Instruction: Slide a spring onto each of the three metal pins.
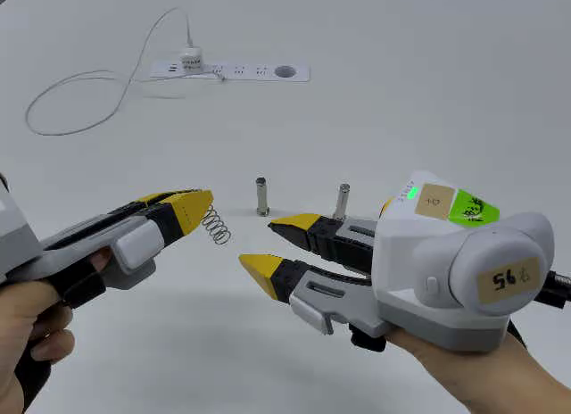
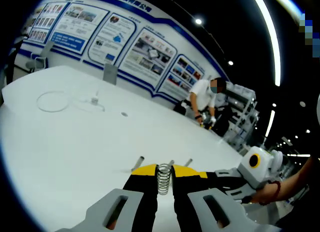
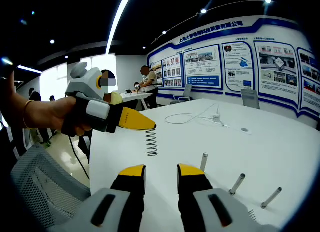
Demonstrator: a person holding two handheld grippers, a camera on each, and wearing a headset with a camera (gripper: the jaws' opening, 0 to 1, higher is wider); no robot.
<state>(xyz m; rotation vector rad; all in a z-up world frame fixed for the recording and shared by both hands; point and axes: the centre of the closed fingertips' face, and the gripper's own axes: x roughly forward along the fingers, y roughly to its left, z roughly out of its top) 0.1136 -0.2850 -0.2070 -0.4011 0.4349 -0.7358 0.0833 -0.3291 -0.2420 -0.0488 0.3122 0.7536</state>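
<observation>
Pinching a small coil spring (image 1: 216, 227) by its top end, my left gripper (image 1: 202, 203) has its yellow-tipped jaws closed on the wire. The spring hangs loose below the tips, above the white table (image 1: 401, 120). My right gripper (image 1: 256, 241) holds nothing: its jaws stand apart with a clear gap, tips aimed at the spring and just beside it.

Beyond the tips stand the metal pins, upright on the table. The left pin (image 1: 261, 196) is near the spring but apart from it. The middle pin (image 1: 342, 201) rises just behind my right gripper's upper jaw. The third pin (image 3: 270, 197) I find in the right gripper view, last in the row.

I judge the task barely begun. All three shafts look bare, so no spring is seated and three remain to fit, the first of them in my left jaws. The only things here meant to take a spring are the pins themselves, and each stands empty. Farther back lie a power strip (image 1: 230, 70) and its looped cable (image 1: 80, 84).
</observation>
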